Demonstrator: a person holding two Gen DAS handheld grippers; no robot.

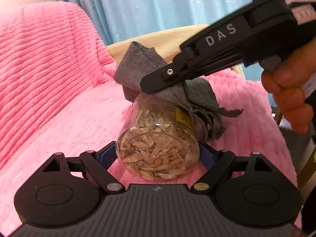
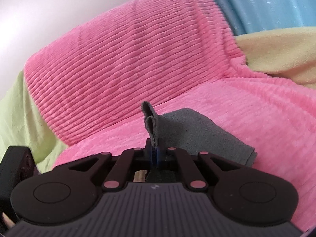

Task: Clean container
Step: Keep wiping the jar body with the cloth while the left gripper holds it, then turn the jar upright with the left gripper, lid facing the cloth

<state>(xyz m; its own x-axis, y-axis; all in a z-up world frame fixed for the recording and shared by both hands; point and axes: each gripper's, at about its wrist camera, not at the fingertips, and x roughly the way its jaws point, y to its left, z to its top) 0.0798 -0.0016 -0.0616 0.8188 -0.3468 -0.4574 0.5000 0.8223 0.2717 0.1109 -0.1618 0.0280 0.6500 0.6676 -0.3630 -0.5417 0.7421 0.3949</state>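
1. The left claw [image 1: 158, 154] grips a clear jar [image 1: 158, 138] by its sides, one blue pad against each flank; the jar lies tilted, its base toward the left camera.
2. The jar is filled with pale, sliver-like dried pieces and carries a yellow label [image 1: 182, 116] on its upper right side. It is held over a pink ribbed blanket [image 1: 59, 69], and whether it rests on the blanket I cannot tell.
3. The right claw [image 1: 150, 85] is closed on a folded grey cloth [image 1: 136, 69]; in the right wrist view the cloth [image 2: 185, 130] sticks up from between the pinched pads and drapes off to the right.
4. In the left wrist view the cloth lies over the far, upper part of the jar, with the right claw pressed on top of it and loose folds hanging down the right side, past the label.
5. A hand [image 1: 286, 92] wraps the right claw's handle at the right edge.
6. Step in hand, as I judge it: wiping the outside of the jar, at its far end.
7. The next move likely calls for dragging the cloth along the wall while the left grip holds firm, then turning the jar to reach unwiped sides; too much push could let the smooth jar slip.
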